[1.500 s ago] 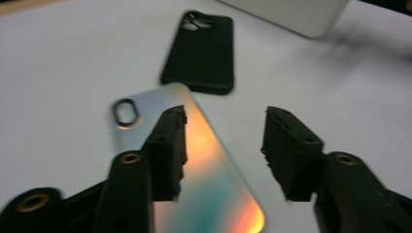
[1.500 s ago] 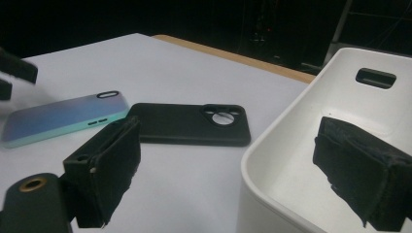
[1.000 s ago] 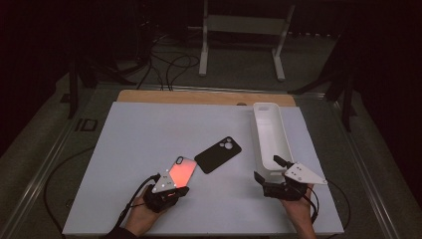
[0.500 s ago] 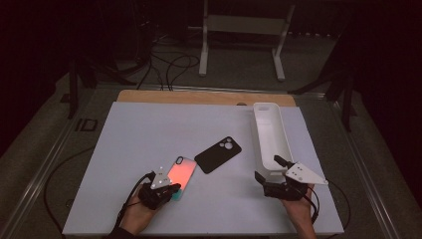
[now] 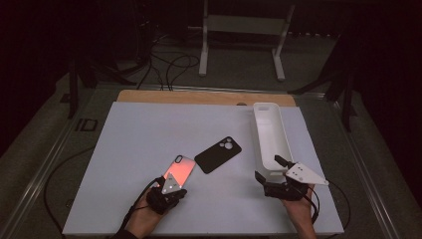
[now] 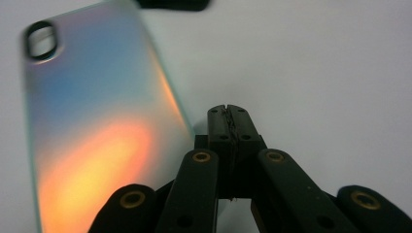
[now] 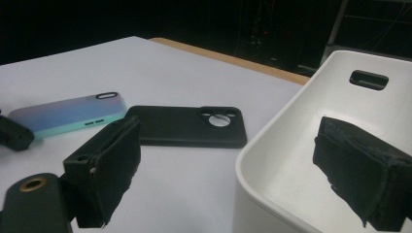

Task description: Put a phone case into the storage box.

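An iridescent phone case (image 5: 180, 168) (image 6: 92, 121) lies back up on the white table (image 5: 149, 129), glowing orange at its near end. My left gripper (image 5: 173, 185) (image 6: 228, 115) rests just right of that near end, its jaws shut together with nothing between them. A black phone case (image 5: 218, 154) (image 7: 187, 126) lies flat to the right of the iridescent case (image 7: 68, 114). My right gripper (image 5: 268, 169) (image 7: 233, 170) is open and straddles the near end wall of a white tray (image 5: 268, 132) (image 7: 301, 145), one jaw outside, one inside.
The tray is long and narrow, runs away from me on the right side, and has a handle slot (image 7: 368, 79) in its far wall. A wooden strip (image 5: 199, 97) borders the table's far edge. Cables and a stand occupy the dark floor beyond.
The left gripper has shifted only slightly beside the iridescent case's near end. The right gripper, the tray and both cases are where they were.
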A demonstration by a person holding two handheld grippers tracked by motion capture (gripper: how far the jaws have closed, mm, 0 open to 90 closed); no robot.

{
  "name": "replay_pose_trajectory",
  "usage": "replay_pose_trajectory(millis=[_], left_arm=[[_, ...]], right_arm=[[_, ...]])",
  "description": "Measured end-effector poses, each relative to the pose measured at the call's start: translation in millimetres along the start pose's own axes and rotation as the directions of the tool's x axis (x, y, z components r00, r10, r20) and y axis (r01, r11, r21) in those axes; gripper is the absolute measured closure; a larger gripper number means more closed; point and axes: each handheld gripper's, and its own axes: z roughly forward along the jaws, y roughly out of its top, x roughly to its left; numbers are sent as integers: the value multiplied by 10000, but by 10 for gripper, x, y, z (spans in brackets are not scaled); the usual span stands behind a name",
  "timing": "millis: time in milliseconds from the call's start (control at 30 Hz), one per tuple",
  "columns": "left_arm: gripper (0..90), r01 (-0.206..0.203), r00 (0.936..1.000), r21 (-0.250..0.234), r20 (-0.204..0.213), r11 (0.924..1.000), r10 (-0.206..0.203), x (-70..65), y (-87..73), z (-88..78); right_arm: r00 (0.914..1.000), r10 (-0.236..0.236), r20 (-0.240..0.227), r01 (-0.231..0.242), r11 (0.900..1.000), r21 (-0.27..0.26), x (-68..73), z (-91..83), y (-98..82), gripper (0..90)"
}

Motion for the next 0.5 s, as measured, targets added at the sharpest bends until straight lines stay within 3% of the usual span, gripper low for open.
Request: replay_pose_trajectory(millis=[100,133,200,367,433,467,500], left_arm=[[898,333,9984,25,-447,9994,-332,69,-19,-18],[898,744,9951,17,-658,9972,-741,140,-39,-36],[898,917,9935,-39,-670,9958,-918,174,-50,-42],[895,725,9954,-227,-614,9971,-738,157,-46,-48],[881,748,9949,-691,-619,9948,-791,170,-21,-113],[870,874,9935,-1166,-627,9893,-952,198,-5,-192],[851,959,9920,-1937,-620,9764,-1097,248,-4,-319]], right_arm=[[10000,-2,10,2,10000,7,-2,0,0,100],[10000,3,6,-3,10000,4,-2,0,0,100],[10000,-16,1,16,10000,-5,-2,3,-1,101],[10000,-8,-23,8,10000,7,5,10,-2,101],[10000,-22,-24,22,10000,-6,5,11,-2,101],[10000,-16,-7,16,10000,-7,2,10,-4,100],[10000,2,3,-2,10000,-8,1,9,-5,101]])
